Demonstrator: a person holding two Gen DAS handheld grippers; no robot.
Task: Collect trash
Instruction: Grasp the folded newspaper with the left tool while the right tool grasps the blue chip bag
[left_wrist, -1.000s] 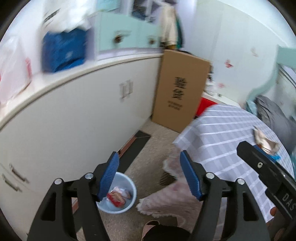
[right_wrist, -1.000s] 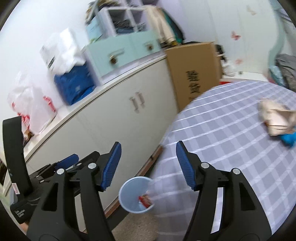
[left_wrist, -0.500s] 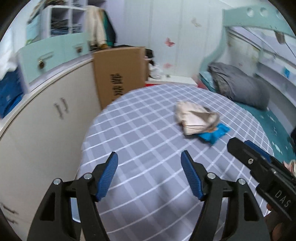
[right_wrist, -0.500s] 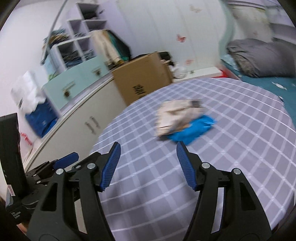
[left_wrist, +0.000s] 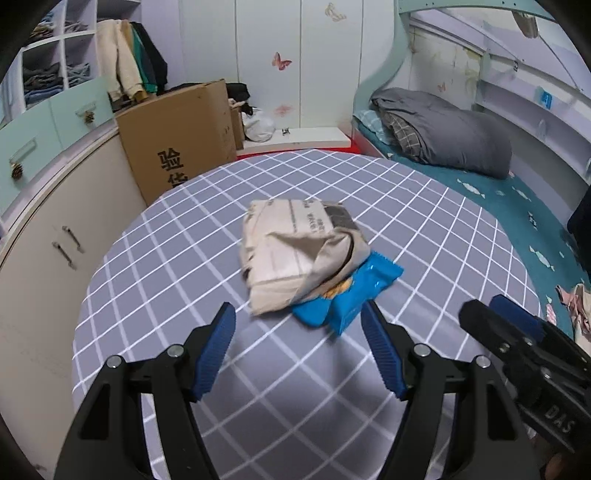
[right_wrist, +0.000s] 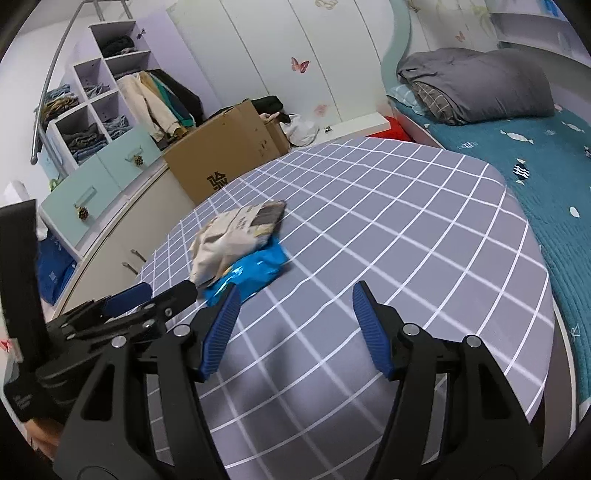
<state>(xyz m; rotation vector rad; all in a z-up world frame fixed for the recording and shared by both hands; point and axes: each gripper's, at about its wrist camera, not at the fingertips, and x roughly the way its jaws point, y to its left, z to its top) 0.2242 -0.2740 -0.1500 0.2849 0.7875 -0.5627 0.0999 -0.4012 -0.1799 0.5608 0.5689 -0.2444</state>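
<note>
Left tongs: your left gripper is spread wide with nothing between its blue pads, and hangs over the near part of the checked tablecloth.
Right tongs: your right gripper is just as wide apart and empty, off to the right of the trash.
Trash: a crumpled beige wrapper lies on the cloth, overlapping a blue snack packet that pokes out from under its near right edge.
Direction: from the left tongs the pile sits straight ahead and close, the blue packet's near end almost level with the fingertips; from the right tongs it lies ahead and to the left.
Long axis: the blue packet seems to run from near left to far right in the left view; the beige wrapper runs roughly away from you.
Nearer hand: the left, judging by both views.
Next move: likely a short push forward with the left tongs onto the blue packet's near edge, or the beige flap above it.
Risk: thin film lying flat may slide on the cloth rather than lift.
Bin: not in view from either camera.
</note>
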